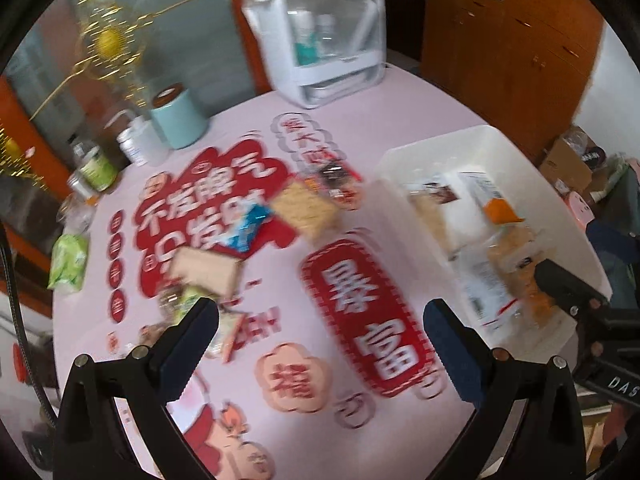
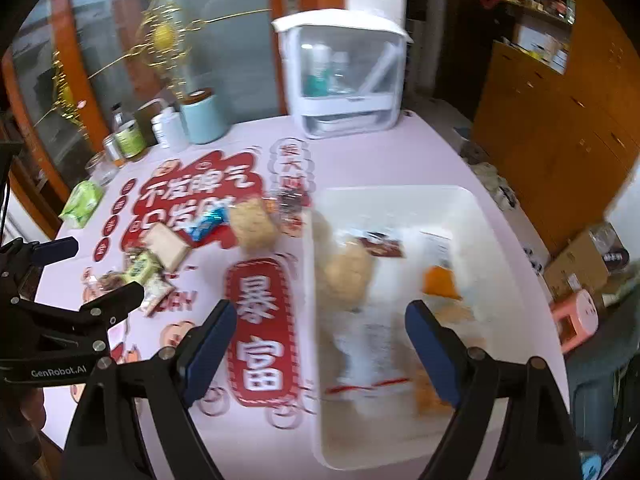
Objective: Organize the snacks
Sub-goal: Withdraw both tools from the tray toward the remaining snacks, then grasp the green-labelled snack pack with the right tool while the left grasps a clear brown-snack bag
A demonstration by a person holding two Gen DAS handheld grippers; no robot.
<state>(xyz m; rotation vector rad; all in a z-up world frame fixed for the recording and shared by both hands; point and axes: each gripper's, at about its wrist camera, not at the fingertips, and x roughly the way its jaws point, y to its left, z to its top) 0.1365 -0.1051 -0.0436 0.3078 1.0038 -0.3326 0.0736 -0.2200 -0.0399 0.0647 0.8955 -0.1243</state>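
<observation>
A white bin (image 1: pixel 472 140) (image 2: pixel 476 204) on the pink table holds several snack packs, one with an orange patch (image 2: pixel 440 280). Loose snacks lie left of it: a yellow cracker pack (image 1: pixel 306 208) (image 2: pixel 254 222), a blue pack (image 1: pixel 250 226) (image 2: pixel 208 222), a beige pack (image 1: pixel 206 272) (image 2: pixel 166 246), a dark pack (image 1: pixel 334 176) and small green packs (image 2: pixel 140 270). My left gripper (image 1: pixel 320 328) is open and empty above the cloth. My right gripper (image 2: pixel 320 332) is open and empty over the bin's left wall. Both views are blurred.
A white clear-fronted cabinet (image 1: pixel 328 40) (image 2: pixel 344 76) stands at the table's far edge. A teal canister (image 1: pixel 178 120), bottles and jars (image 1: pixel 96 168) and a green pack (image 1: pixel 68 260) sit at the far left. Wooden cabinets (image 2: pixel 560 120) stand right.
</observation>
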